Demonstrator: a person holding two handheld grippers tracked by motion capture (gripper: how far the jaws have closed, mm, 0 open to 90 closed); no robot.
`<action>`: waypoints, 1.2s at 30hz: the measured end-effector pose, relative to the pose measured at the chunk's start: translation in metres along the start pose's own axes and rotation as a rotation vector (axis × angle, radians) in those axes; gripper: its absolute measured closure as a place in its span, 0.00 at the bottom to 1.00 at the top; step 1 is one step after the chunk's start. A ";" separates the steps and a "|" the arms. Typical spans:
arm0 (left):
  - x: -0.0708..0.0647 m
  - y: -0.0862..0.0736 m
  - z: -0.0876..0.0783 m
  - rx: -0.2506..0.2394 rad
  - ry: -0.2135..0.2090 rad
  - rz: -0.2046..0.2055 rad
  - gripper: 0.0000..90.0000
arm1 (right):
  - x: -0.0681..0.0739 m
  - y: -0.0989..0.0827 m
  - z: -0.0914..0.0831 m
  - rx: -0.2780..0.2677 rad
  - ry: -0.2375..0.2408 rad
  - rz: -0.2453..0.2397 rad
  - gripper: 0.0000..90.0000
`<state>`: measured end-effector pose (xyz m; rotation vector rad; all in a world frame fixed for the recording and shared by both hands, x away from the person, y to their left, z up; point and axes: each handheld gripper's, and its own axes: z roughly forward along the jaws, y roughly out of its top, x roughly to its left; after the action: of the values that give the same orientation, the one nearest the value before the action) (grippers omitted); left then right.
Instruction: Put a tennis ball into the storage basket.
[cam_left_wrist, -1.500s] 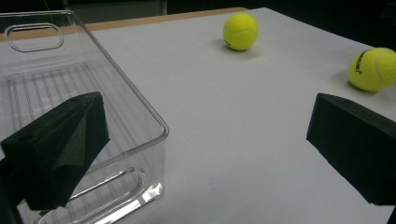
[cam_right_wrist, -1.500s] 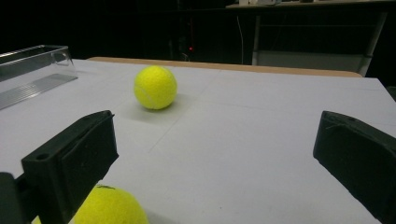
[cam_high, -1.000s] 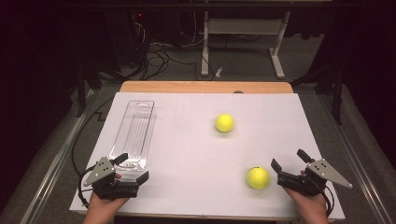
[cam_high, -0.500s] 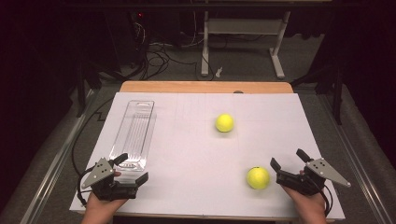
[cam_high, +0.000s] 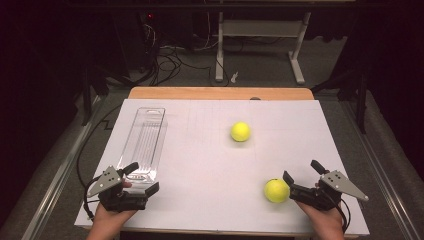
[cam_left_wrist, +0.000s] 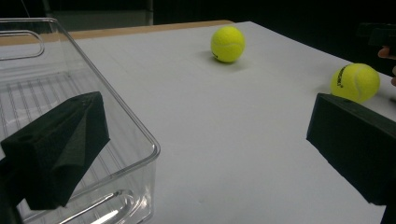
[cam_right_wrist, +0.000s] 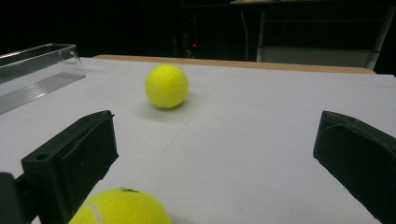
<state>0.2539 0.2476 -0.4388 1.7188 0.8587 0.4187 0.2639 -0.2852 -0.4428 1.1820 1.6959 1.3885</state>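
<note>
Yellow felt covers two tennis balls on the white sheet that overlies the wooden table (cam_high: 220, 93). The near ball (cam_high: 276, 190) lies at the front right, just beside the left jaw tip of the right gripper (cam_high: 306, 182); in the right gripper view it shows low at the left, beside that jaw rather than between the two, with a white seam and a dark print on its fuzzy nap. The right gripper's blocky black jaws stand wide apart and hold nothing. The far ball (cam_high: 240, 131) rests well apart from it, toward the middle of the sheet.

At the front left, the left gripper (cam_high: 140, 178) is spread wide too, empty. One of its matte, wedge-shaped jaws hangs over the near end of the clear plastic bin (cam_high: 142, 142), the other over bare sheet. The bin is long and narrow, with rounded corners, a ribbed floor and a handle slot at its far end.
</note>
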 end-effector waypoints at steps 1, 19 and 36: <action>-0.001 0.001 0.001 0.004 0.003 0.009 0.00 | 0.001 0.000 -0.001 -0.003 0.004 0.002 0.00; -0.005 0.002 0.006 0.002 0.021 0.028 0.00 | 0.015 -0.008 0.002 0.085 0.100 -0.014 0.00; -0.008 0.001 0.005 0.007 0.012 0.044 0.00 | 0.027 -0.018 0.013 0.218 0.179 -0.060 0.01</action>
<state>0.2524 0.2387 -0.4379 1.7458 0.8335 0.4561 0.2606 -0.2555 -0.4621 1.1394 2.0339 1.3322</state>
